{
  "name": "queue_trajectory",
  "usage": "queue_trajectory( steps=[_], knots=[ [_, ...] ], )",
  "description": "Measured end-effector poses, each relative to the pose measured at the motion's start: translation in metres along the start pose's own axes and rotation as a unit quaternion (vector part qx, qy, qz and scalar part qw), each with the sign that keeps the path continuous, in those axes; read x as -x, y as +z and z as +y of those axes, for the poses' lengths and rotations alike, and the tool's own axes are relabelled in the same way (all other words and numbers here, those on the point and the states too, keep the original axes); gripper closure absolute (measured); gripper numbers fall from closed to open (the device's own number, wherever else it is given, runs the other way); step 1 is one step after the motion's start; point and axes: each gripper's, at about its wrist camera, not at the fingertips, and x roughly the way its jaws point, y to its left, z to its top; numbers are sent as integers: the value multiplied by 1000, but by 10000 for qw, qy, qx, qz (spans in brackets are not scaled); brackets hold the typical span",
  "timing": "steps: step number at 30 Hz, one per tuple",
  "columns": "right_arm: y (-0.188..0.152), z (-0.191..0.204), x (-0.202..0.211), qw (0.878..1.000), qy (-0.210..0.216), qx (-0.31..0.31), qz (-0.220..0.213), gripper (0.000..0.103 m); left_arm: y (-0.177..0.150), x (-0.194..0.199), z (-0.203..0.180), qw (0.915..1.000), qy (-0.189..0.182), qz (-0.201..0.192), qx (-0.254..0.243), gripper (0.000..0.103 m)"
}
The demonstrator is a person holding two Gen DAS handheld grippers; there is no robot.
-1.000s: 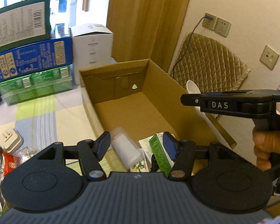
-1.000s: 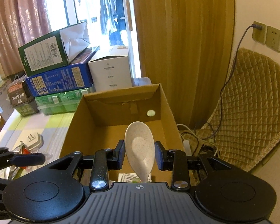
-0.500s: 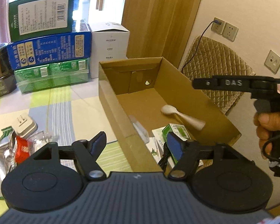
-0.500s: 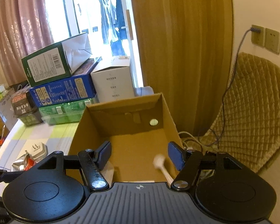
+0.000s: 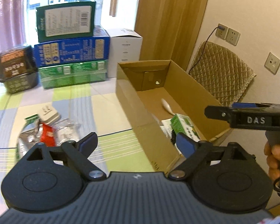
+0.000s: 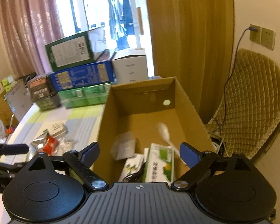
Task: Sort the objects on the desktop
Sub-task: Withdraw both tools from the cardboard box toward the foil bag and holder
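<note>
An open cardboard box [image 6: 184, 100] [image 5: 194, 85] stands on the table. Inside lie a white spoon [image 6: 164, 130] [image 5: 166, 105], a green-and-white carton [image 6: 159, 163] [image 5: 184, 126], a clear plastic packet [image 6: 124, 147] and a black cable [image 6: 135, 175]. My right gripper [image 6: 140, 154] is open above the box's near end, holding nothing. My left gripper [image 5: 137, 143] is open over the box's near left corner. Left of the box on the tablecloth lie a white plug adapter [image 5: 47, 113] [image 6: 57, 128], a red packet [image 5: 47, 135] [image 6: 51, 145], foil and clear wrappers [image 5: 66, 130].
Stacked green, blue and dark boxes [image 5: 71, 56] [image 6: 80, 74] and a white box [image 5: 125, 50] line the table's far side. A quilted chair [image 6: 252, 100] and wall sockets [image 5: 227, 33] are to the right. A hand [image 5: 276, 155] holds the right gripper.
My right gripper opened and the spoon it held dropped into the box. The left gripper swung left and back, bringing the loose items on the tablecloth into view.
</note>
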Motion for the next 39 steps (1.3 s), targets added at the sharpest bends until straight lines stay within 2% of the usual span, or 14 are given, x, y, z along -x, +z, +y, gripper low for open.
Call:
queue_trajectory(
  steps=[2, 7, 27, 39],
  knots=[
    [-4, 9, 7, 10000, 4, 69, -3, 5, -4, 11, 4, 9999, 115, -21, -6, 9],
    [-13, 30, 19, 9998, 68, 169, -12, 2, -18, 35, 17, 9996, 267, -55, 58, 2],
    [-37, 102, 23, 9971, 565, 490, 148, 2, -71, 90, 83, 9961, 808, 1, 358, 2],
    [-53, 142, 7, 9927, 946, 654, 356, 2, -97, 100, 132, 9906, 1226, -137, 587, 2]
  ],
)
